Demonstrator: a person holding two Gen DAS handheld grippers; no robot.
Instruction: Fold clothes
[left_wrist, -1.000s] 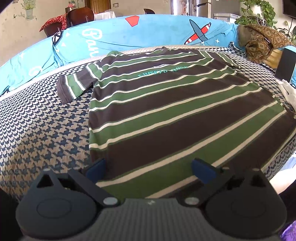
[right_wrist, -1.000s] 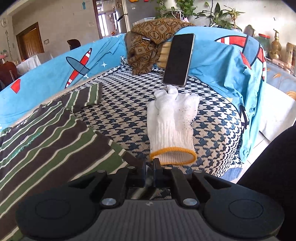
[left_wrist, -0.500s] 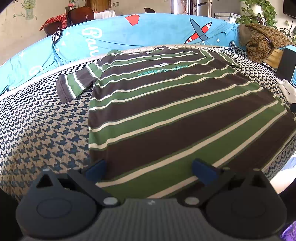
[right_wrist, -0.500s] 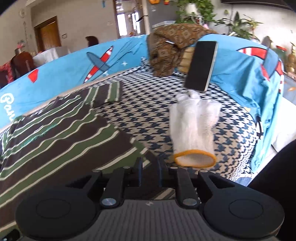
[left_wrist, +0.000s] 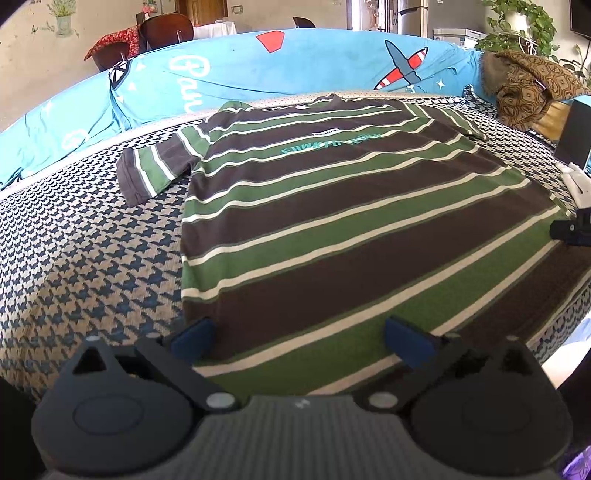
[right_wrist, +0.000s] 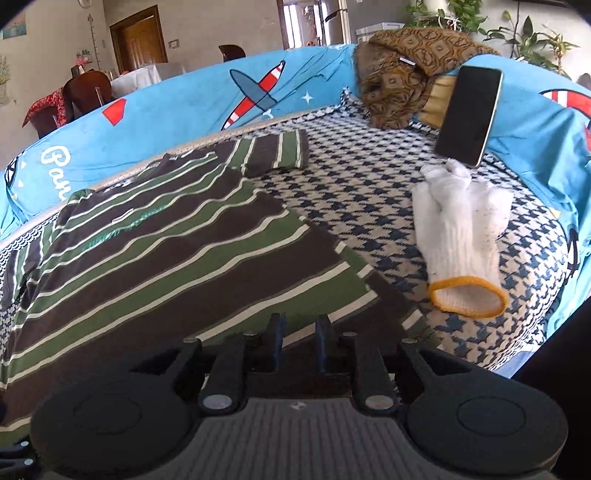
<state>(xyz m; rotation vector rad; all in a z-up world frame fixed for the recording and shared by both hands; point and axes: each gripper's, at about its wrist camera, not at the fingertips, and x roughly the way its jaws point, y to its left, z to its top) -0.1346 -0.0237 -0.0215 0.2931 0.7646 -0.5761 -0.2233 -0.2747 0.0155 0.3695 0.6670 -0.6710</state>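
A brown, green and white striped T-shirt lies flat, front up, on the houndstooth sofa seat, collar at the far side. My left gripper is open wide, its blue pads spanning the near hem at the shirt's left corner. In the right wrist view the same T-shirt spreads to the left. My right gripper hovers at its near right hem corner, fingers a narrow gap apart with dark fabric lying between them. That right gripper also shows at the shirt's right edge in the left wrist view.
A white work glove lies on the seat right of the shirt. A black phone leans against the blue sofa cover. A brown patterned cloth is heaped in the far corner. The seat's edge drops off at right.
The right gripper's fingers went from shut to a narrow gap apart, and its view swung left toward the shirt. The left gripper stayed open and crept slightly forward.
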